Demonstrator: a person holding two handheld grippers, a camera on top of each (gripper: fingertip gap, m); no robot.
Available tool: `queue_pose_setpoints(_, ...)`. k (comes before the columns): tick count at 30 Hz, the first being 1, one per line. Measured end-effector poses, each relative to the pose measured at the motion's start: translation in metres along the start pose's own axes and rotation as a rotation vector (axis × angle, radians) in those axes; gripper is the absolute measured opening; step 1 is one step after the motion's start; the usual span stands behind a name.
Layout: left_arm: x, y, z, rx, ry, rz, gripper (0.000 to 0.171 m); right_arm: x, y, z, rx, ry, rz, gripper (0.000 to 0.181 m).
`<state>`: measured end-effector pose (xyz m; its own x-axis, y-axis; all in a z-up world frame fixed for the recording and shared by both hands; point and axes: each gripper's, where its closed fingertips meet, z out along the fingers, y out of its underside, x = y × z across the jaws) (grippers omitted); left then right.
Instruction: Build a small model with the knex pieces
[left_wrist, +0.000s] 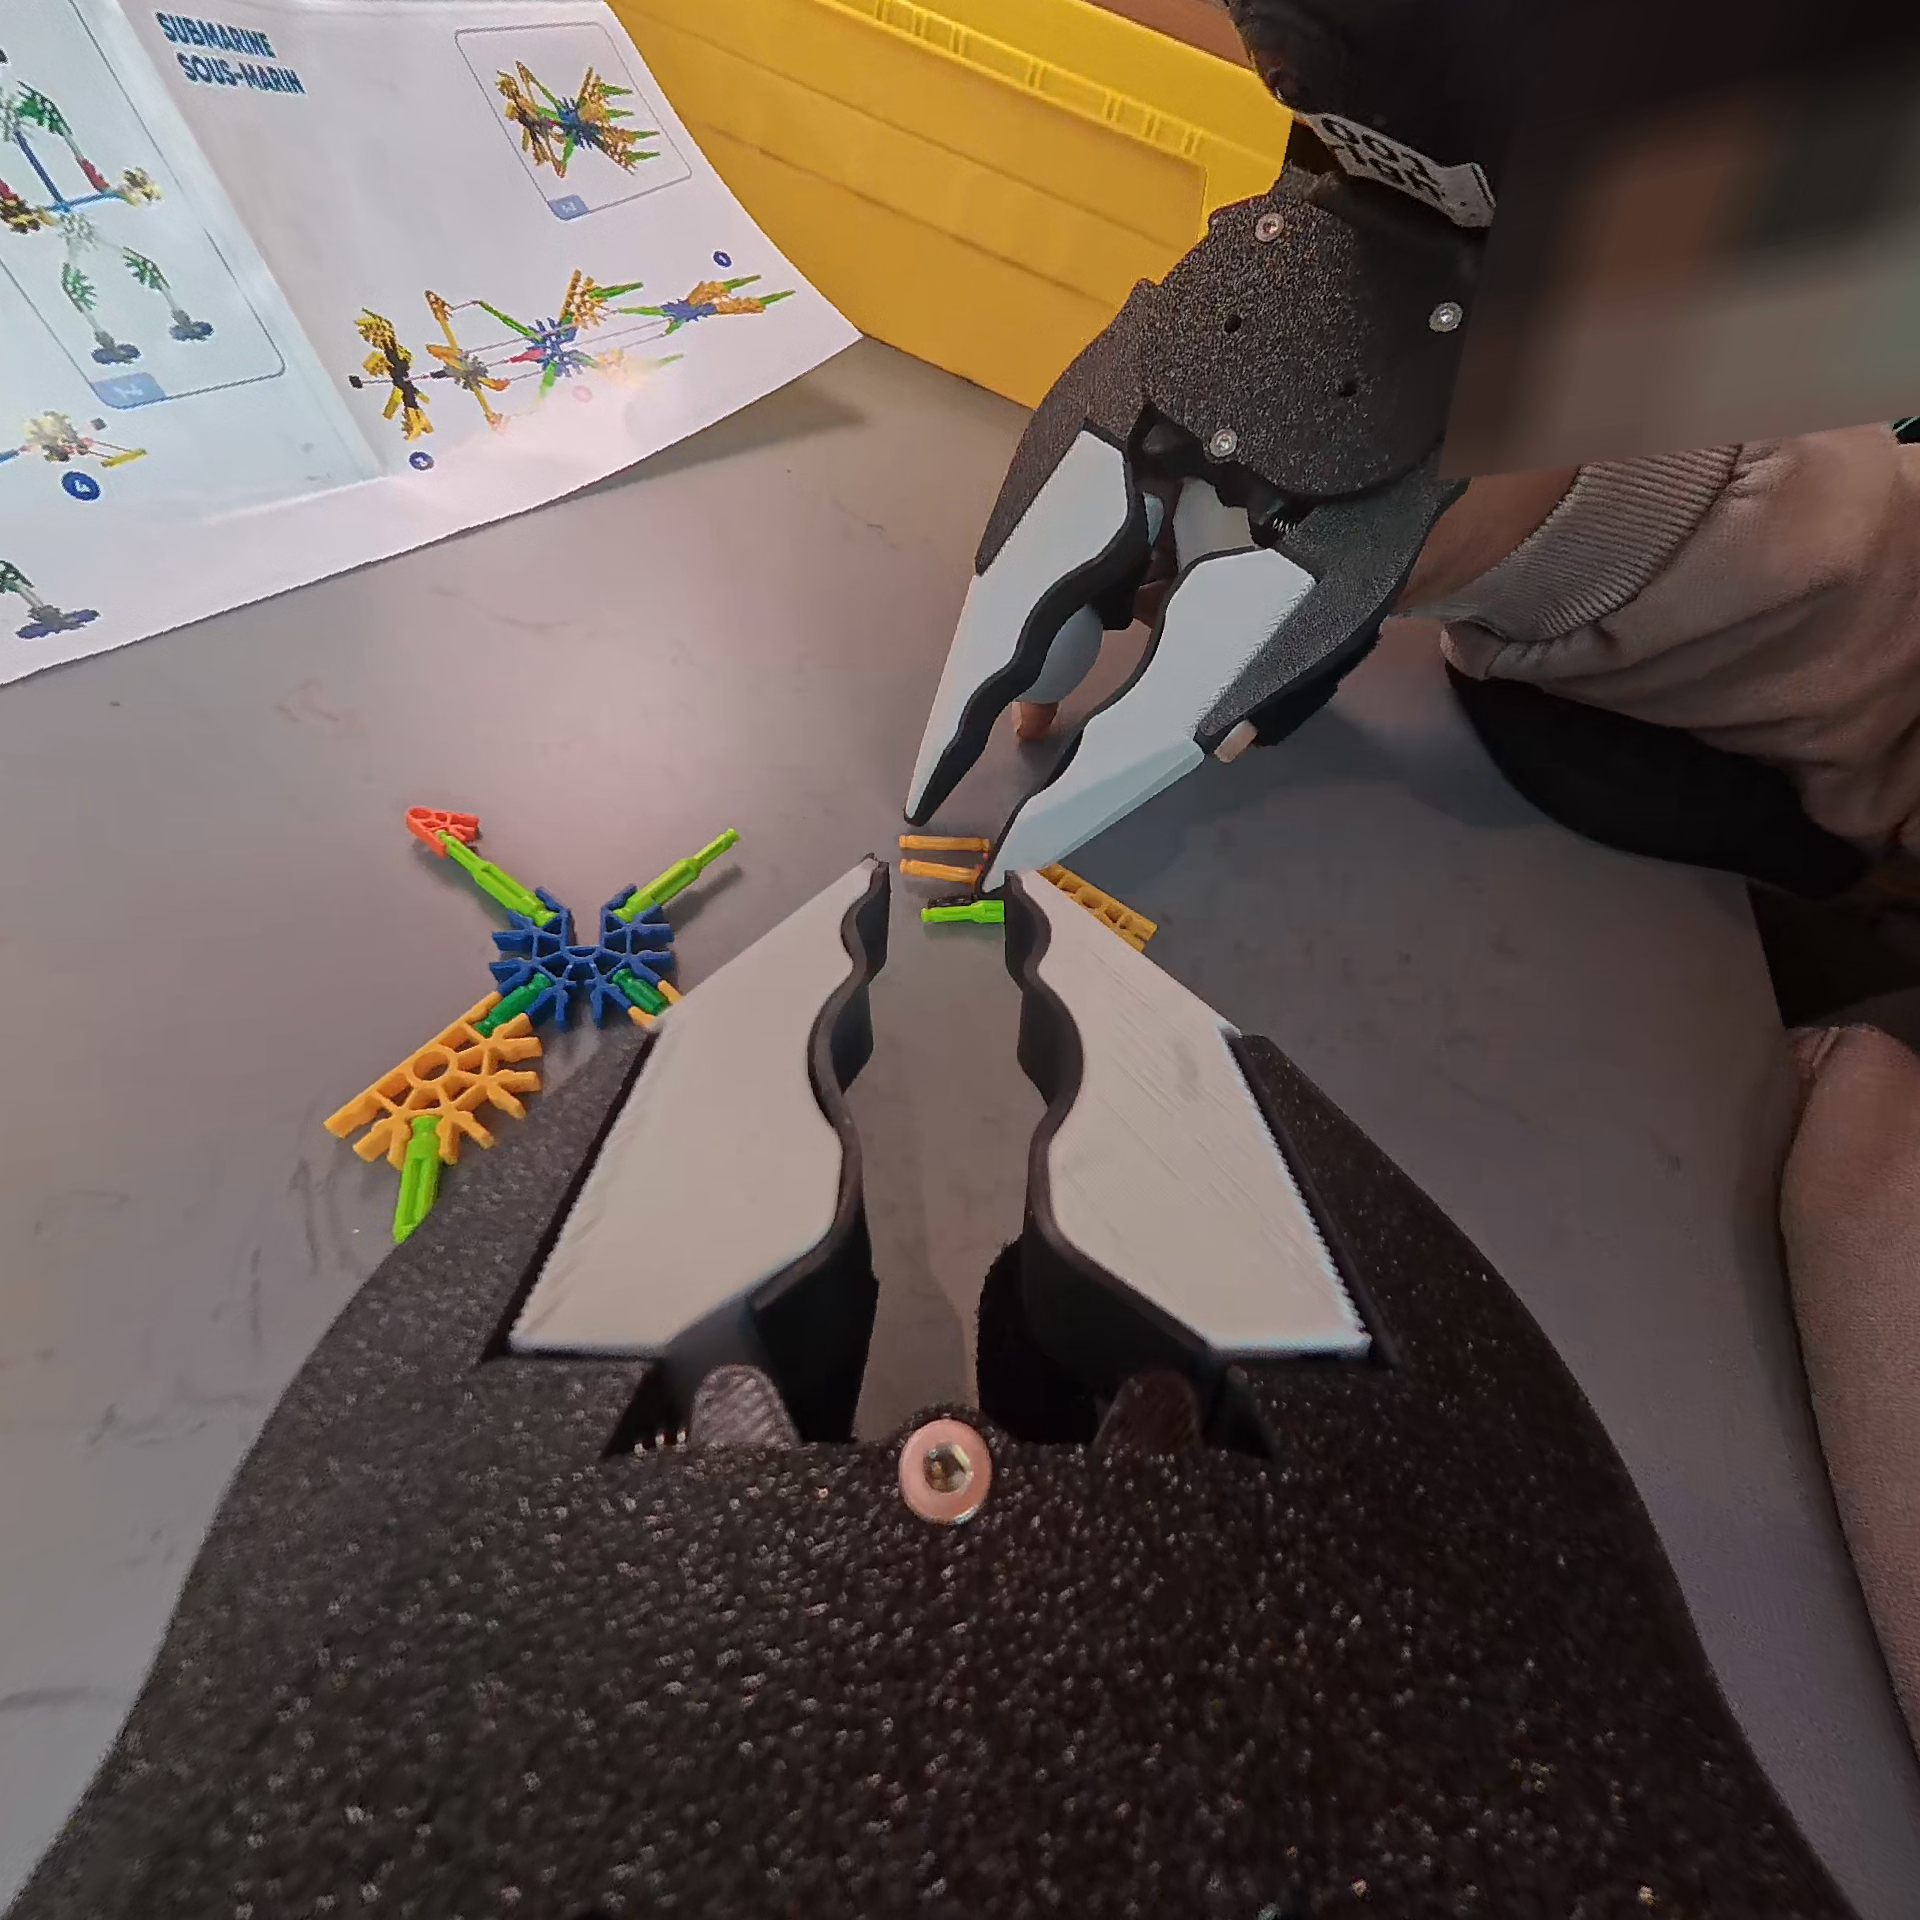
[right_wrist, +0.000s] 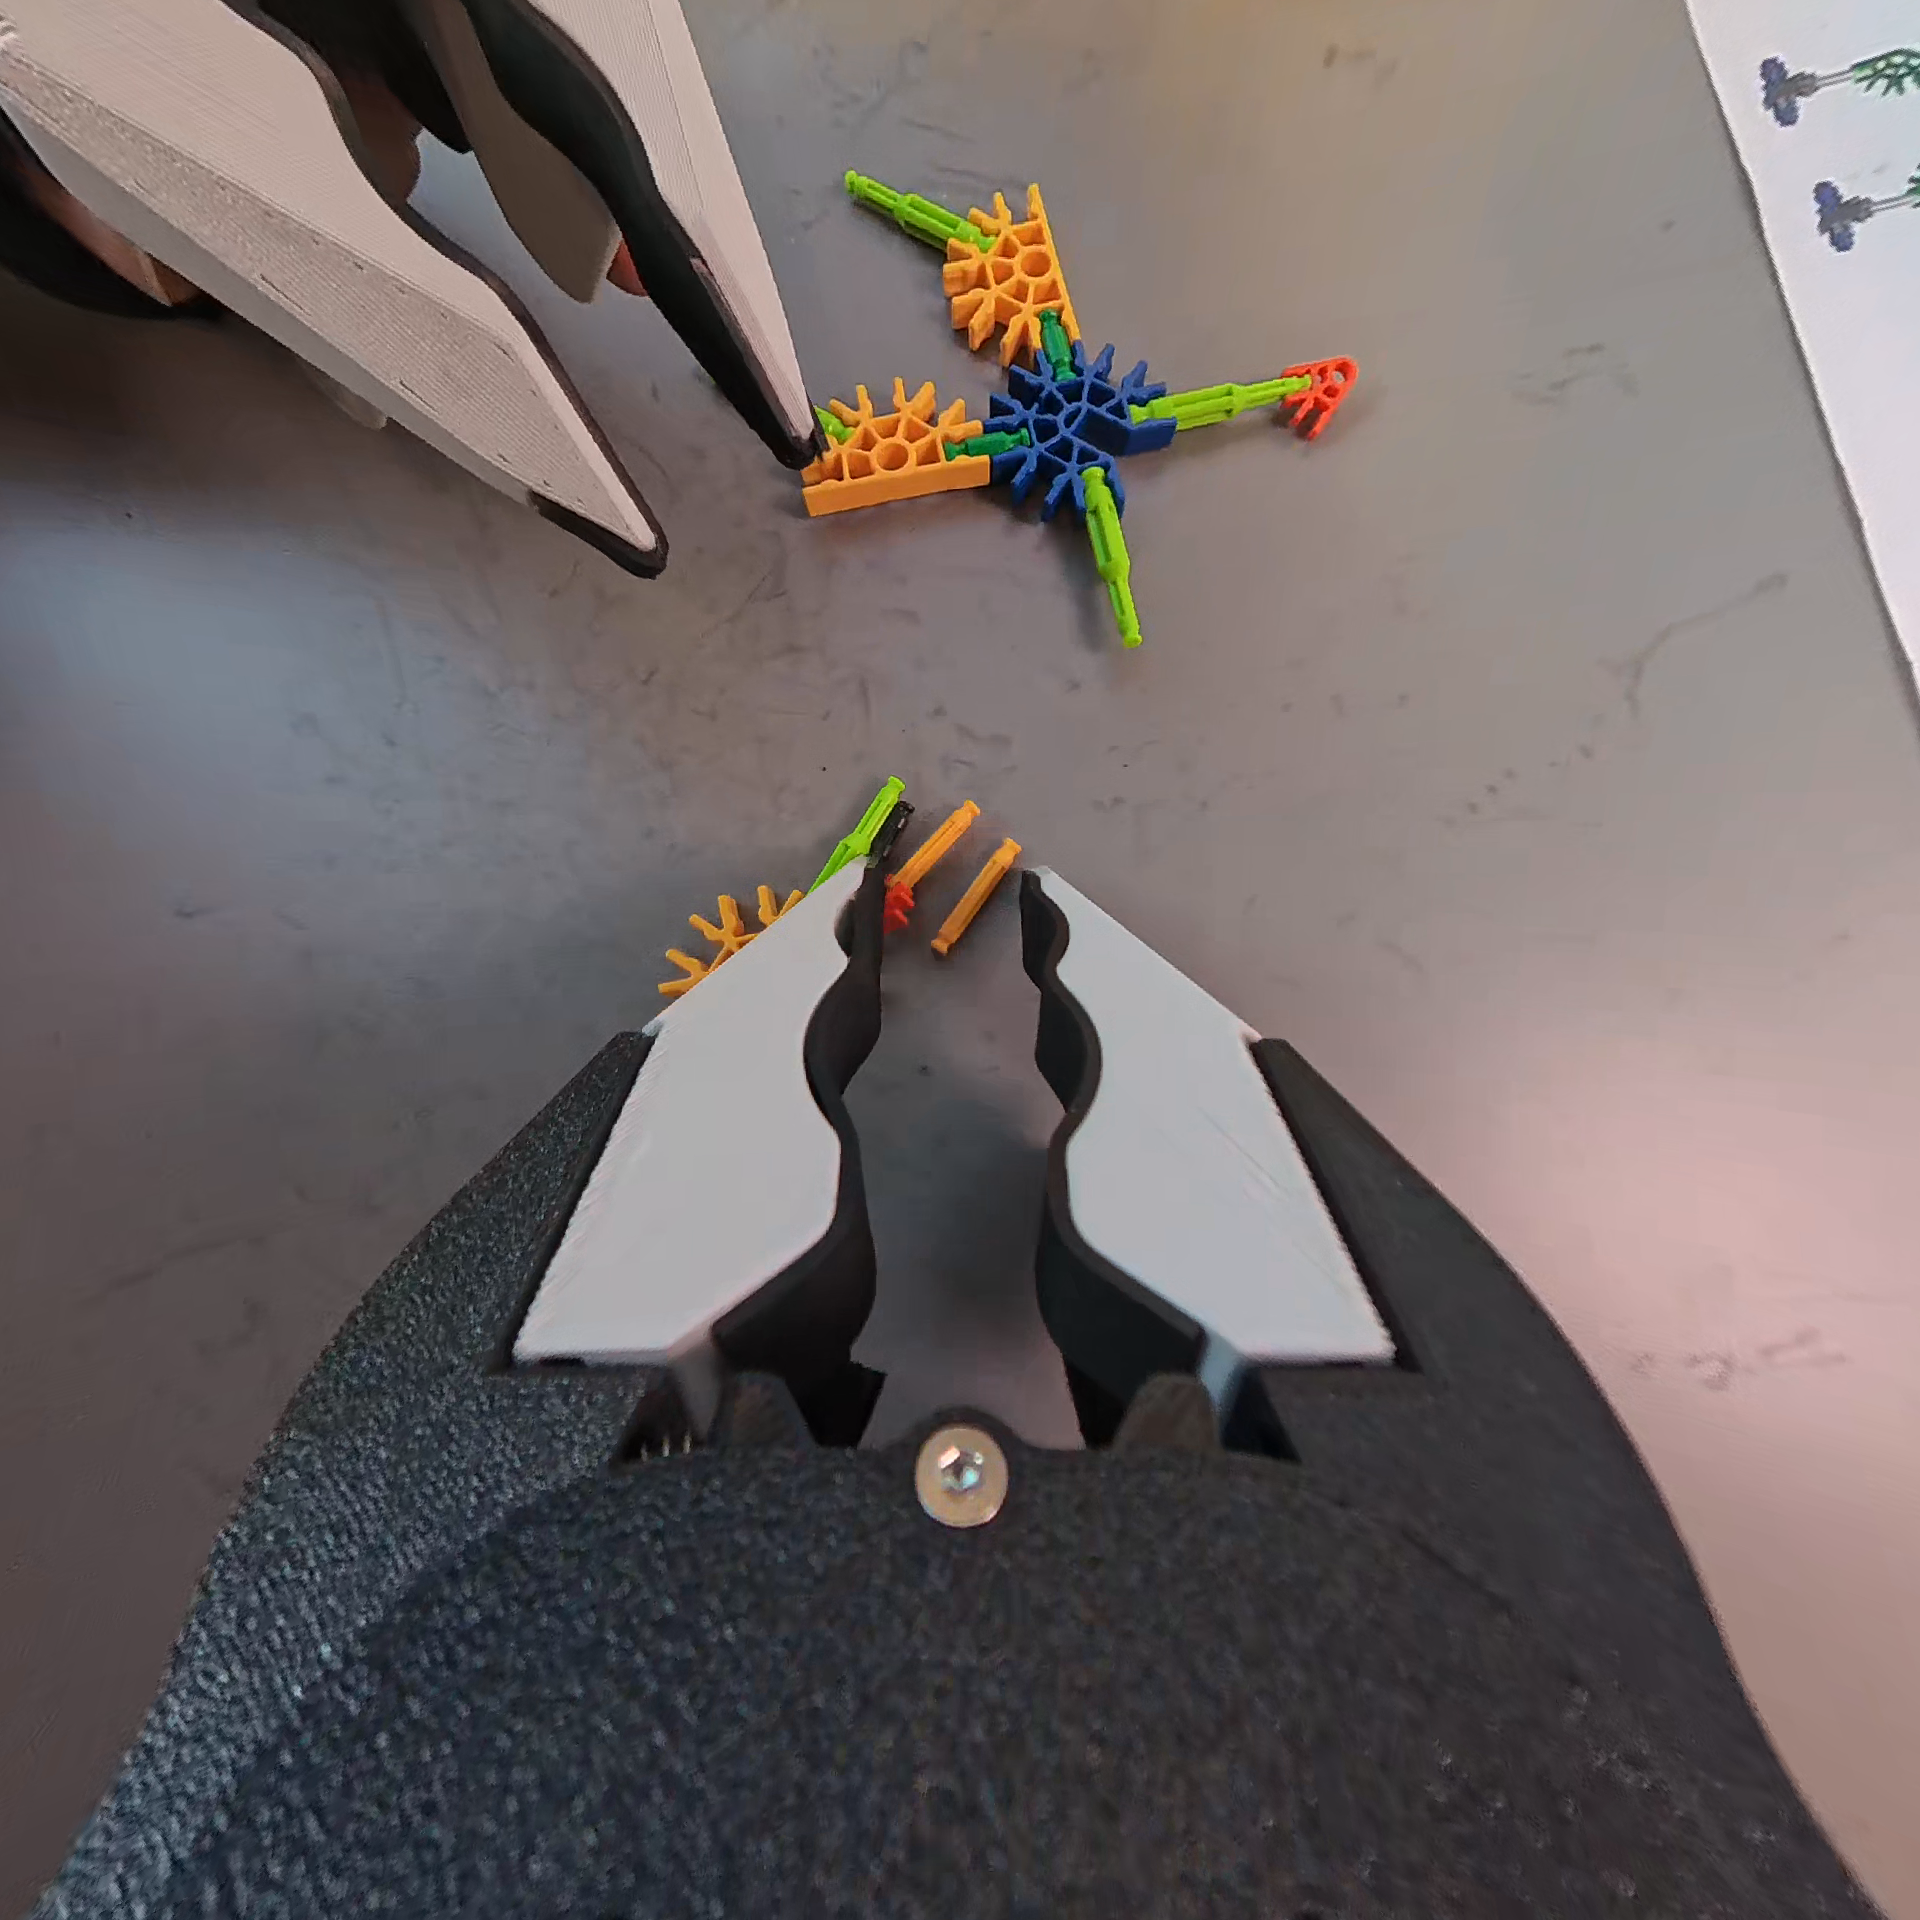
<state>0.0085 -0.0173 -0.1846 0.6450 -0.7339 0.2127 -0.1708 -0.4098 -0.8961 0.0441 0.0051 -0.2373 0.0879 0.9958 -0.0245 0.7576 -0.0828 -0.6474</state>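
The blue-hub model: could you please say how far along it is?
Done: blue hub joined with green rods and orange connectors. In hand: nothing; left gripper and right gripper open. Left: two orange rods, a green rod and an orange connector lie loose.

Grey tabletop under soft light

The table (left_wrist: 582, 665) is dull grey, faintly scuffed and mottled, with mild sheen. A yellow bin (left_wrist: 966, 177) stands at its far edge beside an open white booklet (left_wrist: 312, 312) lying curved on the surface.

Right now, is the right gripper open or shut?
Open. The right gripper shows bare table between its fingertips, with two loose orange rods just ahead, ungripped.
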Motion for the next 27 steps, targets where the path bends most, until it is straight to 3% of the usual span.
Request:
queue_pose_setpoints(6, 0.001, 0.000, 0.000, 0.001, 0.004, -0.002, 0.022, 0.002, 0.001, 0.001, -0.015, 0.028, 0.007, 0.011)
queue_pose_setpoints(12, 0.002, -0.001, -0.001, 0.009, 0.011, -0.011, 0.021, 0.001, 0.001, -0.002, 0.008, 0.008, -0.032, 0.009)
queue_pose_setpoints(16, 0.013, -0.015, -0.006, 0.096, 0.117, -0.128, 0.022, -0.005, -0.045, -0.031, 0.298, -0.049, -0.050, 0.009)
queue_pose_setpoints(20, 0.024, -0.046, -0.023, 0.296, 0.320, -0.363, 0.022, -0.024, -0.086, -0.067, 0.574, 0.013, -0.251, 0.009)
queue_pose_setpoints(23, 0.026, -0.060, -0.036, 0.387, 0.413, -0.442, 0.020, -0.038, -0.095, -0.073, 0.630, 0.071, -0.380, 0.009)
queue_pose_setpoints(27, 0.032, -0.057, -0.035, 0.350, 0.403, -0.379, 0.015, -0.045, -0.098, -0.073, 0.620, 0.152, -0.494, 0.009)
